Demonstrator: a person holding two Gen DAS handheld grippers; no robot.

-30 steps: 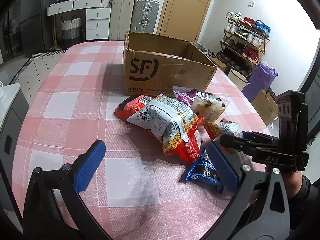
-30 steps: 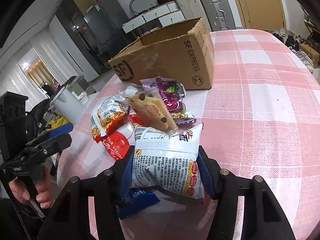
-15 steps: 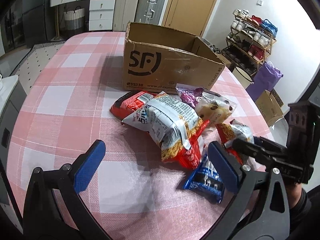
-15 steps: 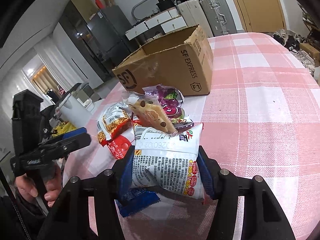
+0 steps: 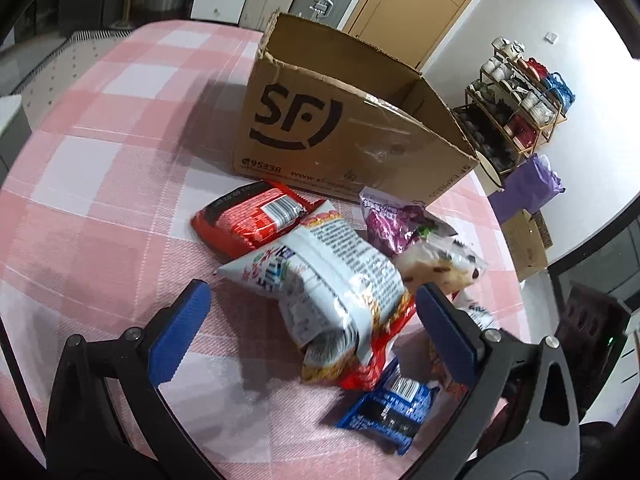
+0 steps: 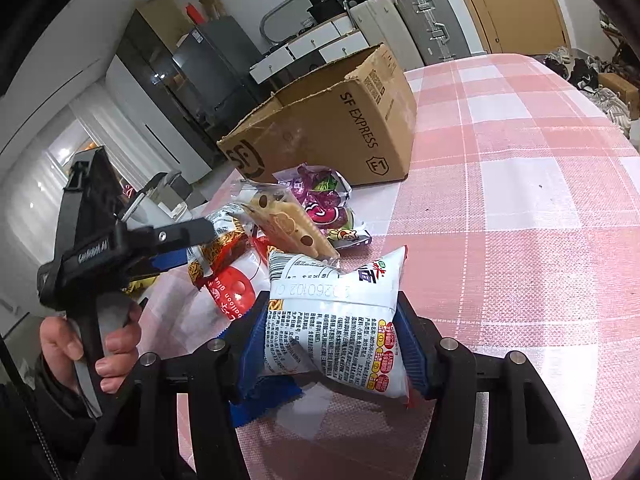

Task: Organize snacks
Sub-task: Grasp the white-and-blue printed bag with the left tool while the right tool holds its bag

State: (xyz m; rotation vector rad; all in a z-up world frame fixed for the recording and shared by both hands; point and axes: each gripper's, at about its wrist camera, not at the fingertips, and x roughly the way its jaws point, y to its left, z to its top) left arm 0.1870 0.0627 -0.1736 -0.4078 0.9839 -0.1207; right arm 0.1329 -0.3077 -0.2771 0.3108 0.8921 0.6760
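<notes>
Crinkled white foil packet (image 6: 334, 320) bulges, pillow-shaped.

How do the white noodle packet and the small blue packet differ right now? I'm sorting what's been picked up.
The white noodle packet is clamped between the right tongs; the small blue packet lies flat on the checked tablecloth, ungripped. The white packet is larger and puffier; the blue one is smaller and flatter. Both are outside the cardboard box.

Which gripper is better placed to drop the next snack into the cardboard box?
Right. The right gripper is already shut on the white noodle packet, with the cardboard box straight ahead. The left gripper is open and holds nothing.
</notes>
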